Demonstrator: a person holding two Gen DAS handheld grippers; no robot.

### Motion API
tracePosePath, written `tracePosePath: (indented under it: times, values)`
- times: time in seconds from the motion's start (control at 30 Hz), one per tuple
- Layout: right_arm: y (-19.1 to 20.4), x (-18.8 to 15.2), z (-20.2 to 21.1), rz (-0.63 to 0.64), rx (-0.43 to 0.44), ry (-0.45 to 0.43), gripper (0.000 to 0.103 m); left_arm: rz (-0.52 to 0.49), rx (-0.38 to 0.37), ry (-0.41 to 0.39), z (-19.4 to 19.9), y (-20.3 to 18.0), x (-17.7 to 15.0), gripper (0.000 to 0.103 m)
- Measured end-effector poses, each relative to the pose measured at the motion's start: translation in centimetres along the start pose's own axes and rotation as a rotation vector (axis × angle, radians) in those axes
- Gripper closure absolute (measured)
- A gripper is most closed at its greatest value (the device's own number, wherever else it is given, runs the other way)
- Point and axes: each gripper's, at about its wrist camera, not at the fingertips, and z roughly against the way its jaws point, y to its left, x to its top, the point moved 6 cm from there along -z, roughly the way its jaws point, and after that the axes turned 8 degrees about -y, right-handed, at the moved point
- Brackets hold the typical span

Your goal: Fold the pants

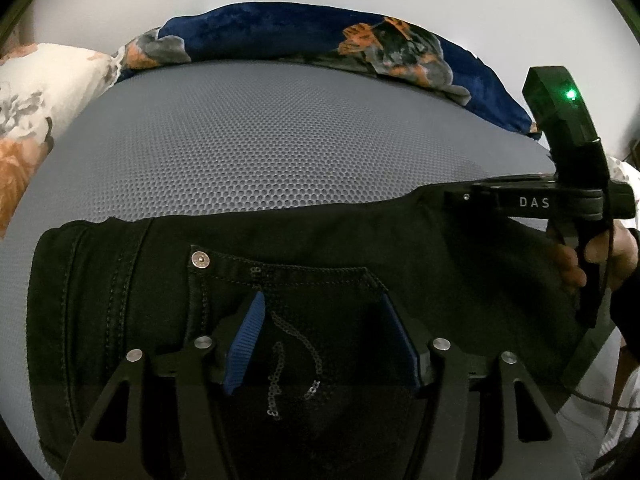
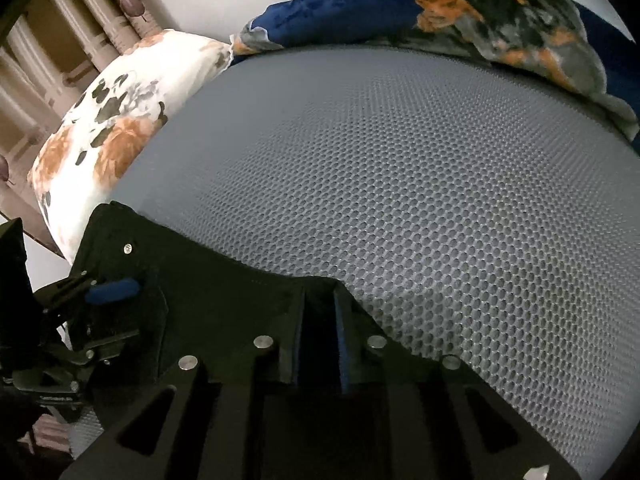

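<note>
Spread wide over the black pants' (image 1: 320, 240) back pocket, left hand-held gripper (image 1: 320, 340) released; right hand-held gripper (image 2: 320, 344) clenched on their bed-facing edge (image 2: 248, 276); likely mid-fold, needing a left pinch next.

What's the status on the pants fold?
Left tongs open over the back pocket. Right tongs nearly shut at the black pants edge, grip unclear. Mesh mattress beyond; nothing blocking.

At your three o'clock in the left wrist view, the right gripper (image 1: 460, 196) carries white letters "DAS" on its black body; nothing else is legible.
</note>
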Motion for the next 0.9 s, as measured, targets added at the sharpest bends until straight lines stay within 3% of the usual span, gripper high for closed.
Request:
tracePosePath:
  times: [0.27,0.47,0.6,0.7,0.9]
  values:
    - [0.8,0.6,4.7,0.030,-0.092,-0.119,0.088,0.016,-0.032,-0.067,2.2,-1.9,1.6,0.042]
    - [-0.5,-2.4,10.0,0.050,-0.222,-0.191,0.081,-0.113,-0.021,-0.113,2.4,-5.6,2.1,0.042]
    - [-2.2,-6.4,11.9,0.026,-0.313,-0.172,0.081,-0.173,-0.047,-0.103,1.2,-7.9,1.9,0.042]
    - [-3.4,-8.9,12.3,-0.029,-0.334,-0.159,0.081,-0.190,-0.061,-0.084,0.0,-9.0,2.0,0.042]
    - [-5.8,-11.1,11.9,-0.126,-0.380,-0.145,0.081,-0.178,-0.079,-0.030,-2.8,-10.4,2.6,0.044]
